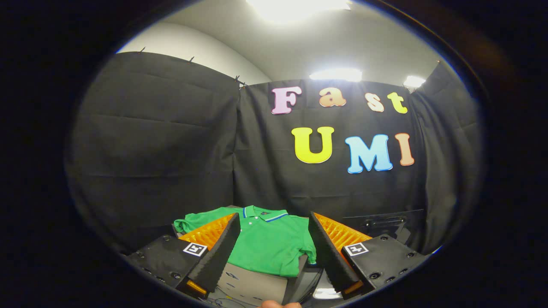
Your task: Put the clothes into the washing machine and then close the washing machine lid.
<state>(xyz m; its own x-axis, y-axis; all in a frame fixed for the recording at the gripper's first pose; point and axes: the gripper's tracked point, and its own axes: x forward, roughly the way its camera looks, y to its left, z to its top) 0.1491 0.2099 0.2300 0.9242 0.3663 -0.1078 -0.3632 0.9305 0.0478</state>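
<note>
Green polo shirt (269, 241) with a blue-striped collar lies spread flat on a pale surface (252, 288), just ahead of and between the fingers of the gripper (274, 229), whose jaws stand wide apart, grasping nothing, before the black cloth wall (171, 149).

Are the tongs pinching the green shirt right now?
No, the tongs stand wide open, with the green shirt lying flat ahead between them, untouched.

Pale grey surface (252, 284) with faint dark markings, seen low between the fingers. Directly on it: a green polo shirt (269, 244), spread flat, collar toward the black cloth wall, hem nearest the fingers. Gripper (274, 246) spread wide, both fingers clear of the shirt.
</note>
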